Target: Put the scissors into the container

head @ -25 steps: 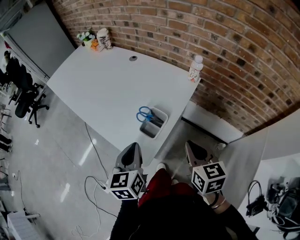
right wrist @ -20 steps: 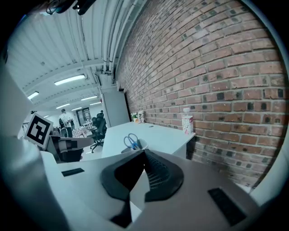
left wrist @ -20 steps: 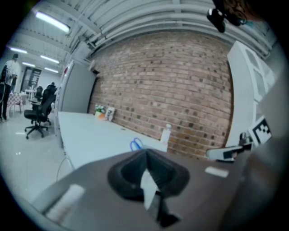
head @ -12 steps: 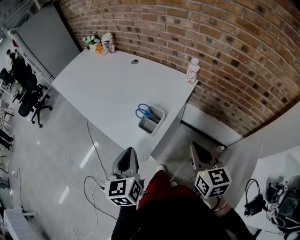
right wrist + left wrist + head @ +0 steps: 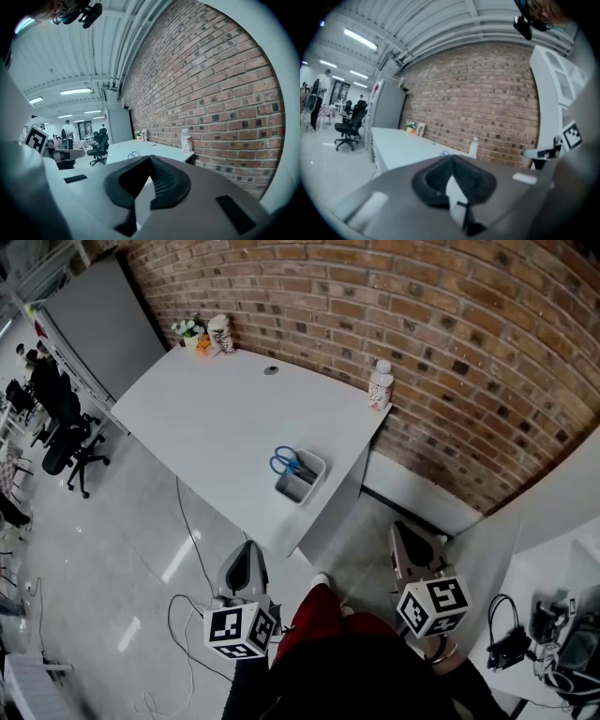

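Observation:
The blue-handled scissors stand in the small grey container near the front edge of the white table, handles sticking out at its far left end. Both grippers hang below the table's edge, over the floor and well short of the container. My left gripper is shut with nothing in it, and so is my right gripper. In the left gripper view the left gripper points at the table, with the scissors tiny beyond it. The right gripper view shows the right gripper and the scissors.
A white bottle stands at the table's right corner by the brick wall. A small plant and a patterned cup sit at the far corner. Office chairs are at the left, cables lie on the floor.
Both grippers have drawn back from the table and sit lower in the head view. The table and container look smaller and farther off. The scissors stay in the container.

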Tool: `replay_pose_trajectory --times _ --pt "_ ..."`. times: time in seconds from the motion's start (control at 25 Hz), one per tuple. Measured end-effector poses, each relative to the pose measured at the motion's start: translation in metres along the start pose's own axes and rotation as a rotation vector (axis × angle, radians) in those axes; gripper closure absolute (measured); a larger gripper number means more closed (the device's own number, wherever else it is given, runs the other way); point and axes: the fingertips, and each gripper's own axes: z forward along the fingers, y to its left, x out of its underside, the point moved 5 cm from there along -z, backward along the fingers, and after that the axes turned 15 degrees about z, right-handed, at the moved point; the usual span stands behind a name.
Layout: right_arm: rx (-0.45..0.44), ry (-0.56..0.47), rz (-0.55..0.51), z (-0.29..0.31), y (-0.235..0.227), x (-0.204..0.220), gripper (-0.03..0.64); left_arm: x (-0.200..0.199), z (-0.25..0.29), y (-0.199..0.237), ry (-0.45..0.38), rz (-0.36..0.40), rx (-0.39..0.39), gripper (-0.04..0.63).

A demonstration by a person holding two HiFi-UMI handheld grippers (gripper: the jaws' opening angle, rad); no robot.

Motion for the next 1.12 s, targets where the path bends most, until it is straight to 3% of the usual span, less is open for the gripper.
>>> replay_pose_trajectory --times 1.12 --pt "-0.012 -0.135 -0.054 -0.055 -0.007 -0.036 0.609 -0.022 -0.057 0.011 -0.126 -0.023 -0.094 0.592"
